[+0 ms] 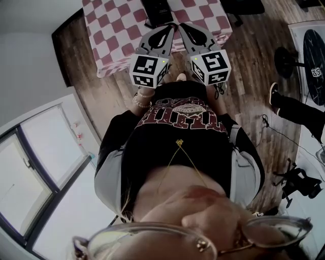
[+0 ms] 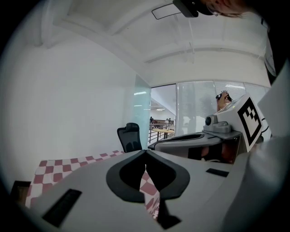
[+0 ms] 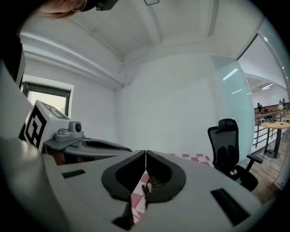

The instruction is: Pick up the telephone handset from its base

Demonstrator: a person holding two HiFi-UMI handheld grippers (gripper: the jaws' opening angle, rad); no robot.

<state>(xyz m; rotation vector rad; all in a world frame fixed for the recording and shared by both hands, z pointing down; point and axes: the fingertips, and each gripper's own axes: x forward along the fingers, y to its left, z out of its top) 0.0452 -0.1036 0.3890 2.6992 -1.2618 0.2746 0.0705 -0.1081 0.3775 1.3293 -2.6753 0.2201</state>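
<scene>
Left hand-held gripper (image 2: 145,153) and right hand-held gripper (image 3: 145,152) closed, empty, apparently over checked table (image 1: 112,31).

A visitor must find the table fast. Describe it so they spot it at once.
The room has a dark wood-plank floor. On it, at the top of the head view, stands the table. It alone is draped in a red-and-white checked cloth.

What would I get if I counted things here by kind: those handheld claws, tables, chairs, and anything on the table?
Grippers: 2, the left gripper and the right gripper
Table with checked cloth: 1
Office chair: 1
Dark object on the table, too cut off to name: 1
Total: 5
</scene>
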